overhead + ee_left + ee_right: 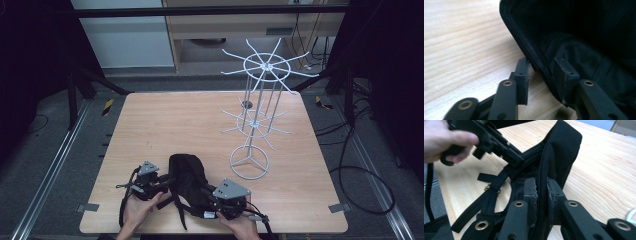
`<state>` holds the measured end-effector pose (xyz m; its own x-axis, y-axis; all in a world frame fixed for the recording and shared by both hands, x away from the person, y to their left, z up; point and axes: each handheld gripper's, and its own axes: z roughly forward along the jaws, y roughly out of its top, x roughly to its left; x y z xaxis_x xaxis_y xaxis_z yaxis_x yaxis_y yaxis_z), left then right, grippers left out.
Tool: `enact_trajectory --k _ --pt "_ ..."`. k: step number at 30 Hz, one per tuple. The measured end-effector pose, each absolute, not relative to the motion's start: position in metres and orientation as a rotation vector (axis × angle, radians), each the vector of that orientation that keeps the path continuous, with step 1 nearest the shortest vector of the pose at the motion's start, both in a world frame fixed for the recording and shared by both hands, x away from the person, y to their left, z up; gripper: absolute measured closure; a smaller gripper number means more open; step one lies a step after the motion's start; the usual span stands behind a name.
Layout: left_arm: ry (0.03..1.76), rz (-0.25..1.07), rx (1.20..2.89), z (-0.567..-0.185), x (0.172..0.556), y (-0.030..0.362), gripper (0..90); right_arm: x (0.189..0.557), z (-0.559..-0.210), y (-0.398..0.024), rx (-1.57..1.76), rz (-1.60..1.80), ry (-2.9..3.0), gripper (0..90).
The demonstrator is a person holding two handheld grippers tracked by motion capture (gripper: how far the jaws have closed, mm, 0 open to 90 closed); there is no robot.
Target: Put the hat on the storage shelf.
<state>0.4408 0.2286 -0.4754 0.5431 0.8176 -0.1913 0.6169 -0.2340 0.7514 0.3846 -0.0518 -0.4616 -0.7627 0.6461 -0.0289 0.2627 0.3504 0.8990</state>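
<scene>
Though unlabelled, black bag [187, 175] gripped

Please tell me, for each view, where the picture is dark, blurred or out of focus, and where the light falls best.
High view: the table is evenly lit, its surroundings dark, and the black bag shows little detail. Left gripper view: the bag is almost pure black at top right, and the near jaws are soft. Right gripper view: the wood grain is sharp, while the hand and the left gripper are slightly blurred.

black bag [187, 177], two grippers, white rack [257, 107]
</scene>
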Motion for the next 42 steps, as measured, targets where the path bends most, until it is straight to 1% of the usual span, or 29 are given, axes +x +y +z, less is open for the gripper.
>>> enact_trajectory --k 6,9,11,14,18,23,28,30,34,37,40,41,42 --pt "1.101 0.3 1.847 -0.452 0.425 0.235 55.0 0.384 -0.463 -0.051 0.798 1.381 2.245 79.5" --pt "1.069 0.277 1.816 -0.444 0.421 0.231 52.7 0.384 -0.464 -0.049 0.8 1.386 2.253 78.1" --pt "1.048 0.285 1.813 -0.44 0.419 0.226 50.4 0.384 -0.465 -0.048 0.809 1.389 2.261 76.8" --pt "1.021 0.255 1.79 -0.434 0.418 0.218 47.6 0.384 -0.465 -0.047 0.81 1.395 2.264 76.0" --pt "0.983 0.232 1.79 -0.43 0.416 0.206 43.8 0.383 -0.465 -0.045 0.809 1.396 2.269 74.8" --pt "0.978 0.205 1.793 -0.43 0.419 0.193 39.0 0.382 -0.465 -0.044 0.807 1.401 2.271 74.1" --pt "0.978 0.185 1.811 -0.435 0.422 0.182 37.2 0.382 -0.466 -0.043 0.801 1.407 2.278 73.6" --pt "0.982 0.182 1.813 -0.435 0.423 0.181 37.4 0.382 -0.467 -0.042 0.792 1.413 2.289 73.4" --pt "1.011 0.172 1.824 -0.439 0.428 0.174 41.4 0.381 -0.468 -0.038 0.764 1.408 2.311 72.4" --pt "1.019 0.175 1.819 -0.44 0.429 0.174 51.4 0.38 -0.468 -0.037 0.756 1.406 2.321 71.2" --pt "1.027 0.148 1.807 -0.44 0.429 0.176 57.3 0.38 -0.467 -0.038 0.757 1.416 2.323 69.1" --pt "1.019 0.135 1.795 -0.439 0.428 0.177 59.8 0.381 -0.465 -0.04 0.763 1.448 2.334 64.7" --pt "1.019 0.135 1.795 -0.439 0.428 0.177 61.8 0.381 -0.465 -0.04 0.763 1.448 2.334 64.7"
